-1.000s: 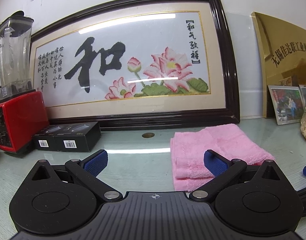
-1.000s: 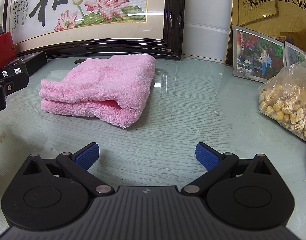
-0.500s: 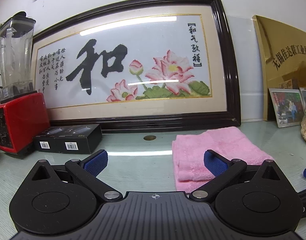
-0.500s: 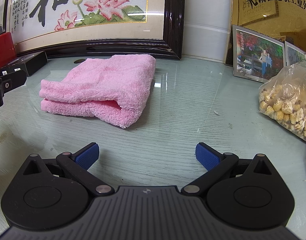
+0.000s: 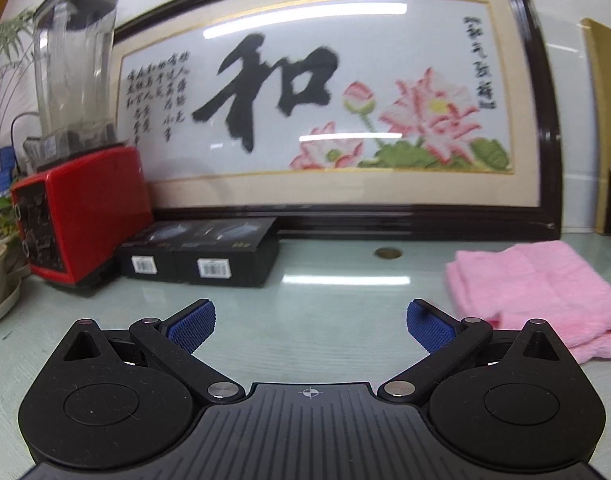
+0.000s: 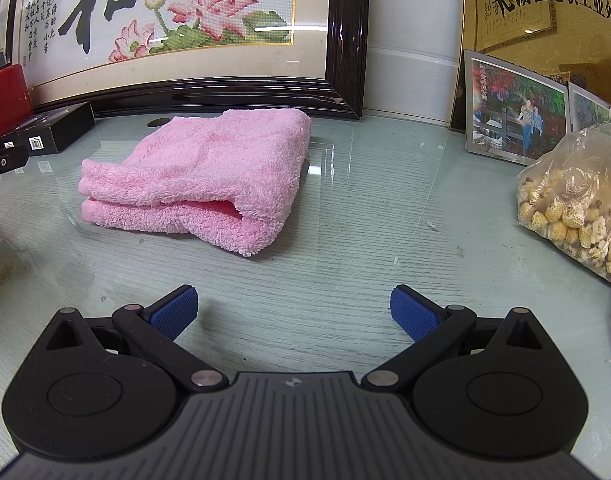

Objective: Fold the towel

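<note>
The pink towel [image 6: 203,178] lies folded into a thick, layered bundle on the glass-topped bench [image 6: 345,240], its open edges facing the right wrist camera and its far side near the base of a dark-framed cross-stitch picture [image 6: 177,20] leaning on the wall. In the left wrist view the towel [image 5: 541,292] sits at the right edge of the scene. The right gripper [image 6: 293,312] hangs low over the bench, apart from the towel, its blue pads spread wide with nothing between them. The left gripper [image 5: 310,326] is likewise spread wide and holds nothing, the towel lying off to its right. Two black boxes [image 5: 201,256] rest beside a red blender [image 5: 77,184] on the left. A bag of puffed snacks [image 6: 577,208] and a framed photo [image 6: 517,108] stand at the right.
</note>
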